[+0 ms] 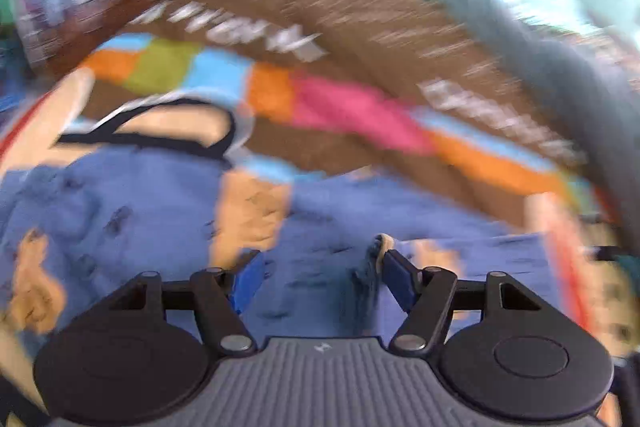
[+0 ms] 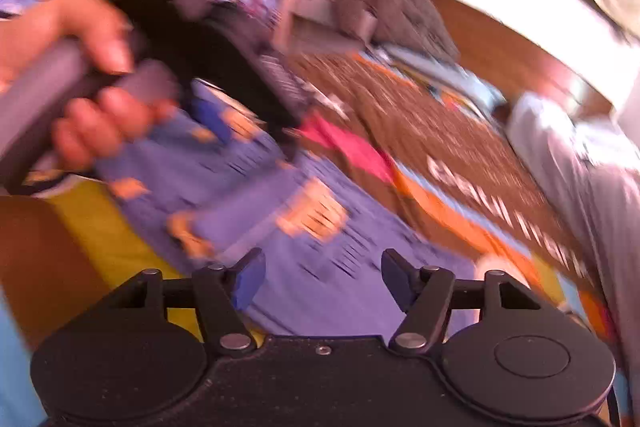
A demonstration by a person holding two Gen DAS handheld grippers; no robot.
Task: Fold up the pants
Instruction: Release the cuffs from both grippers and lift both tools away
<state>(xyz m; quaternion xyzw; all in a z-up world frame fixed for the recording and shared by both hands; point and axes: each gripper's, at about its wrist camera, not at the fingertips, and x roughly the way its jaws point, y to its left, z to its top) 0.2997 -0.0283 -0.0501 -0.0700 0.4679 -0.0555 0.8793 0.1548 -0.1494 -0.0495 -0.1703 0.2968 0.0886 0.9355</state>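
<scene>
The pants (image 1: pixel 132 203) are blue with tan animal prints and lie spread on a colourful blanket (image 1: pixel 360 107). Both views are motion-blurred. My left gripper (image 1: pixel 322 277) is open just above the blue cloth, with a raised fold of the cloth against its right pad (image 1: pixel 400 279). My right gripper (image 2: pixel 322 277) is open and empty above the pants (image 2: pixel 320 267). The right wrist view also shows the left gripper (image 2: pixel 208 107), held in a hand (image 2: pixel 92 95), over the far part of the pants.
The blanket (image 2: pixel 420 115) is brown with orange, pink, blue and green patches and white lettering. A grey garment (image 1: pixel 560 67) lies at the right side of it. A person's clothed leg (image 2: pixel 592 187) is at the right. Furniture stands beyond the blanket.
</scene>
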